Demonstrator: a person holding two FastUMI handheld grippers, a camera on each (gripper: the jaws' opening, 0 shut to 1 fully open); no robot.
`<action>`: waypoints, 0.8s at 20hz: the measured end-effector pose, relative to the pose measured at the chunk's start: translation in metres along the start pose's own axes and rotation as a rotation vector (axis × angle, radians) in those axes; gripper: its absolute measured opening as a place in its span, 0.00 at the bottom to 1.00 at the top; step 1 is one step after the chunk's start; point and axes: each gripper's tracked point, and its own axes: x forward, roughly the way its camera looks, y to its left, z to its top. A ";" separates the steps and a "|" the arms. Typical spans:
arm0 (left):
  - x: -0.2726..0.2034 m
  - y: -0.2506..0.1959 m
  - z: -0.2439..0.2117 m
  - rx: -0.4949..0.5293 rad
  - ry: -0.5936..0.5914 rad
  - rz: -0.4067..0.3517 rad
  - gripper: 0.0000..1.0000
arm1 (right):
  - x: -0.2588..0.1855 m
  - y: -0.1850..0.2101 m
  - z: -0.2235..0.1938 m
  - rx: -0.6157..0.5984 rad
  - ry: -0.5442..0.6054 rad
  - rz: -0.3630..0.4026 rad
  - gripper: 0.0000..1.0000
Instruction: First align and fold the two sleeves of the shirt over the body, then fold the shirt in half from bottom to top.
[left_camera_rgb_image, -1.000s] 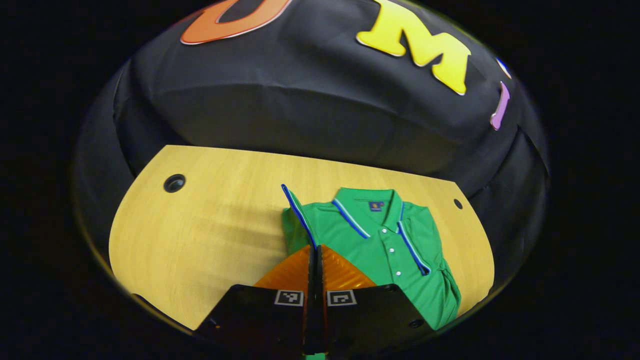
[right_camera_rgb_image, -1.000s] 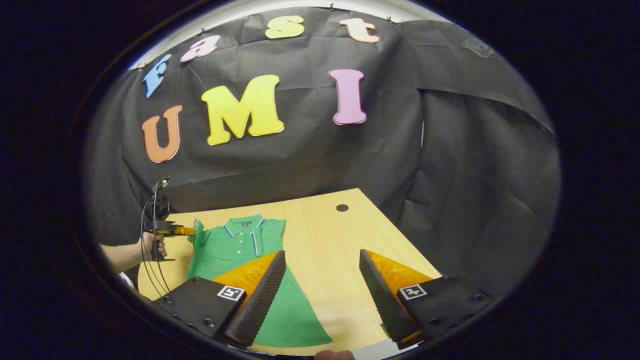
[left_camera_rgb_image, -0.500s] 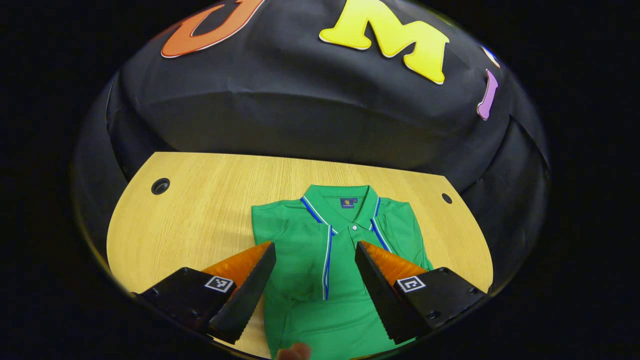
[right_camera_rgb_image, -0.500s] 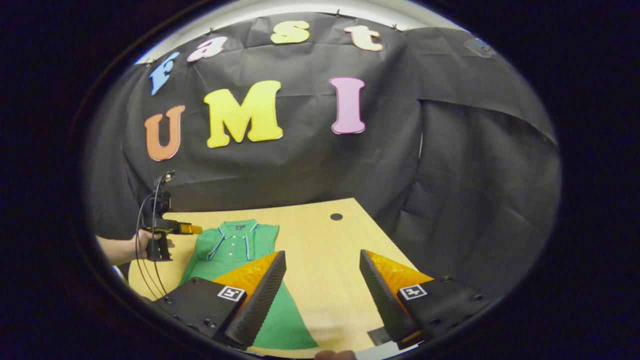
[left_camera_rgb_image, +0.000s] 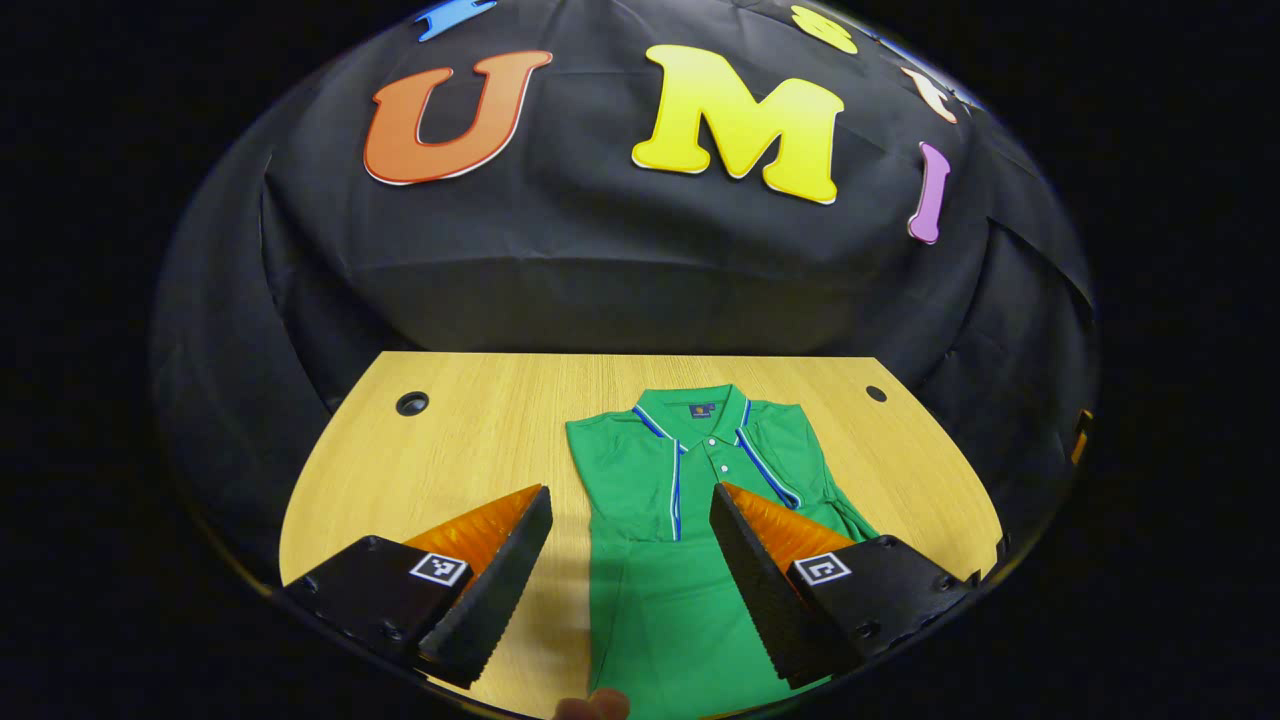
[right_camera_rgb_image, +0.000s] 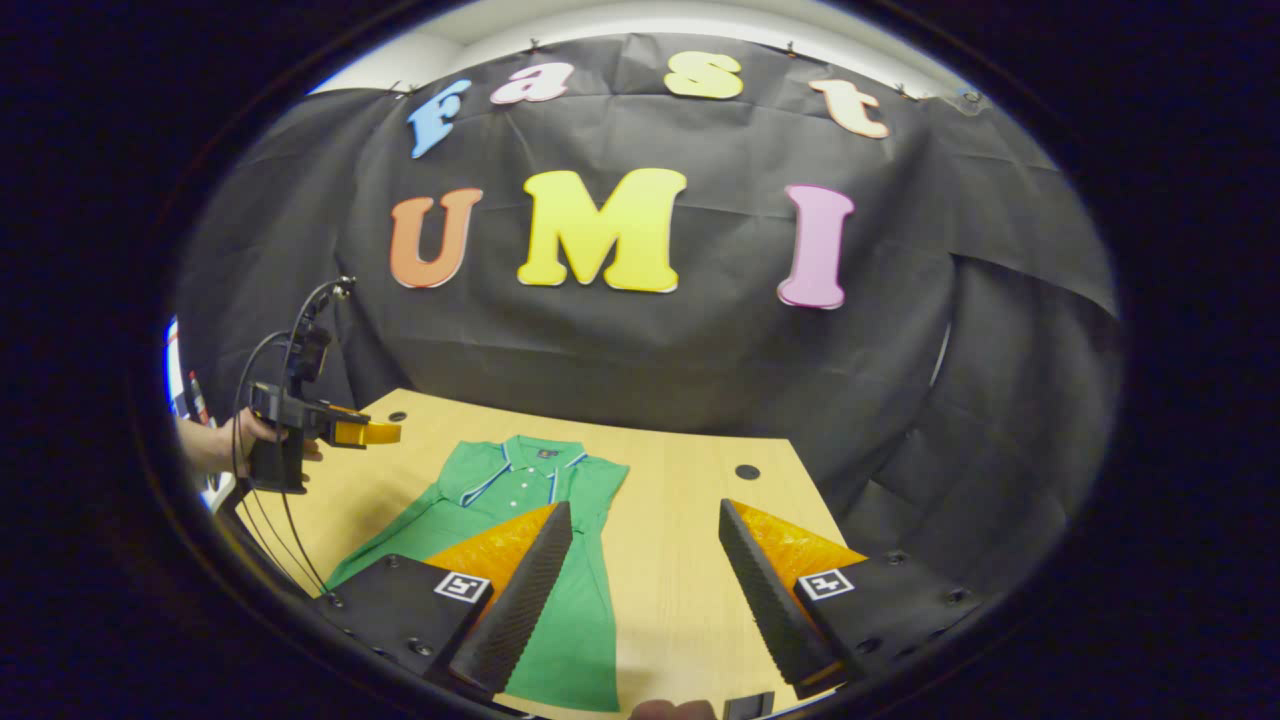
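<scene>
Here the green shirt (left_camera_rgb_image: 690, 500) lay flat on the wooden table (left_camera_rgb_image: 470, 450), collar toward the booth's black wall, both sleeves already folded in over the body and the lower half stretching unfolded toward me. In the left gripper view, my left gripper (left_camera_rgb_image: 630, 560) hung above the shirt's lower body with its jaws spread wide and nothing between them, one finger over bare table, the other over the fabric. In the right gripper view, my right gripper (right_camera_rgb_image: 645, 580) was likewise wide apart and empty, its one finger over the shirt's hem side, the other over the bare table. That view also caught the left gripper (right_camera_rgb_image: 370, 433) farther off, held in a hand (right_camera_rgb_image: 225, 445) above the table's near-left corner, clear of the shirt (right_camera_rgb_image: 500, 500). Two small round holes (left_camera_rgb_image: 411, 404) marked the table's far corners.
</scene>
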 end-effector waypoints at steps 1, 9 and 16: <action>-0.015 0.002 -0.006 0.012 0.000 0.001 1.00 | 0.003 0.002 -0.001 -0.010 0.002 0.025 0.95; -0.118 -0.016 -0.100 0.057 0.104 -0.105 1.00 | 0.000 0.016 -0.077 -0.038 0.179 0.155 0.93; -0.161 -0.027 -0.225 0.044 0.368 -0.172 1.00 | -0.026 0.031 -0.186 -0.063 0.425 0.240 0.96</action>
